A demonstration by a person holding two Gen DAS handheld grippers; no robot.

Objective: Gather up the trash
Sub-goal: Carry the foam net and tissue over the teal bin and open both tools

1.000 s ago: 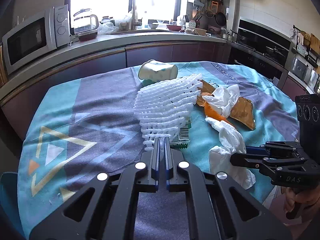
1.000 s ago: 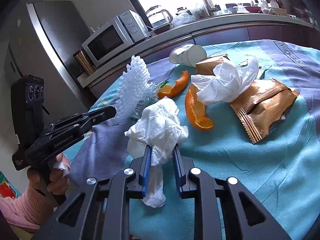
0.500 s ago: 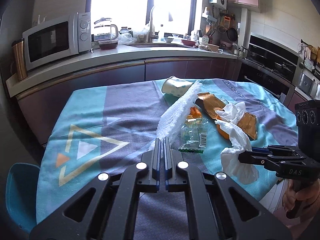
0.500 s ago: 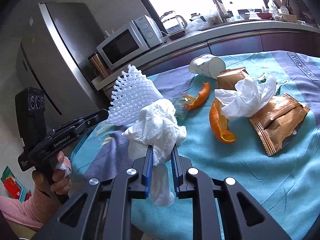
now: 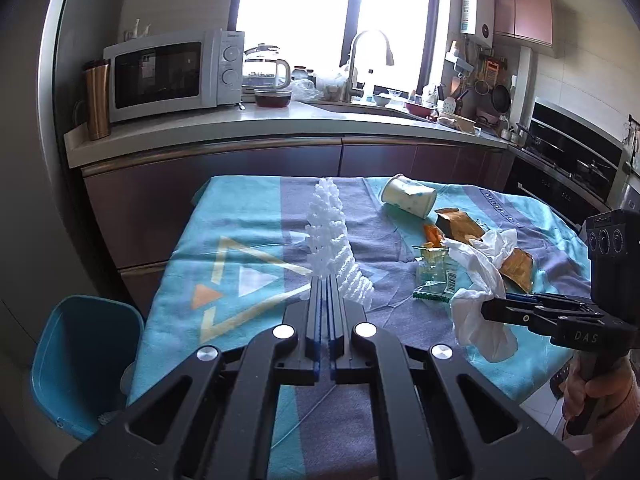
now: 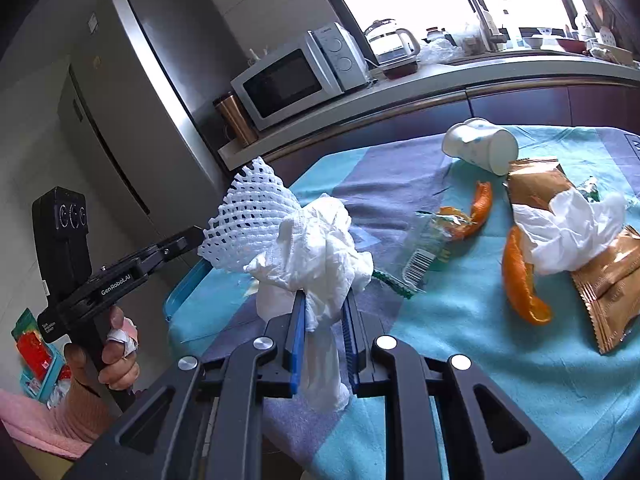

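Observation:
My left gripper (image 5: 325, 280) is shut on a white foam fruit net (image 5: 330, 236), held edge-on above the tablecloth; the same net (image 6: 250, 220) fans out in the right wrist view. My right gripper (image 6: 323, 300) is shut on a crumpled white tissue (image 6: 316, 248), lifted off the table; that tissue (image 5: 478, 308) hangs at the right in the left wrist view. On the cloth lie orange peels (image 6: 520, 280), gold snack wrappers (image 6: 608, 280), another white tissue (image 6: 572, 232), a clear barcode wrapper (image 6: 424, 248) and a tipped paper cup (image 6: 480, 150).
The table wears a teal and grey cloth (image 5: 248, 248). A blue chair (image 5: 80, 360) stands at its left corner. Behind run a counter (image 5: 280, 124) with a microwave (image 5: 172, 72), kettle and sink. A steel fridge (image 6: 152, 100) stands to the left.
The left gripper lifted the foam net off the table and drew back, turning it edge-on. The right gripper raised the crumpled tissue clear of the cloth.

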